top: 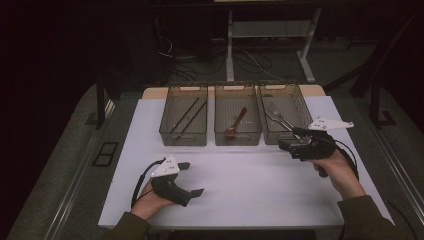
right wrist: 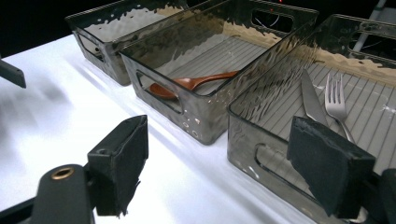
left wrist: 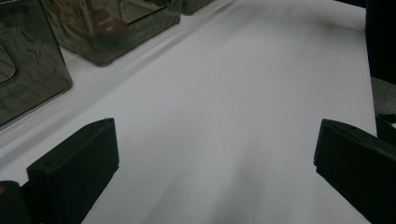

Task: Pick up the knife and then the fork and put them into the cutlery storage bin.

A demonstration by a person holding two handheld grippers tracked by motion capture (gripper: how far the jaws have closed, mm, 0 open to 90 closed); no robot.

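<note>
Three smoky clear bins stand in a row at the back of the white table point(top: 250, 192). The left bin point(top: 183, 136) holds dark chopsticks point(top: 187, 117). A brown spoon point(top: 236, 124) point(right wrist: 196, 83) lies in the middle bin point(top: 237, 138). In the right bin point(top: 303, 106) point(right wrist: 261, 140) lie a fork point(right wrist: 336, 102) and a knife point(right wrist: 310, 100). My right gripper point(top: 290, 138) point(right wrist: 219, 135) hovers open at that bin's front wall, nothing between its jaws. My left gripper point(top: 192, 178) point(left wrist: 217, 135) rests open and empty low over the table's front left.
Bare white tabletop spreads between the bins and the front edge. In the left gripper view the left bin point(left wrist: 23, 79) and the middle bin point(left wrist: 107, 32) stand to the upper left. Beyond the table are a desk frame point(top: 230, 45) and floor cables.
</note>
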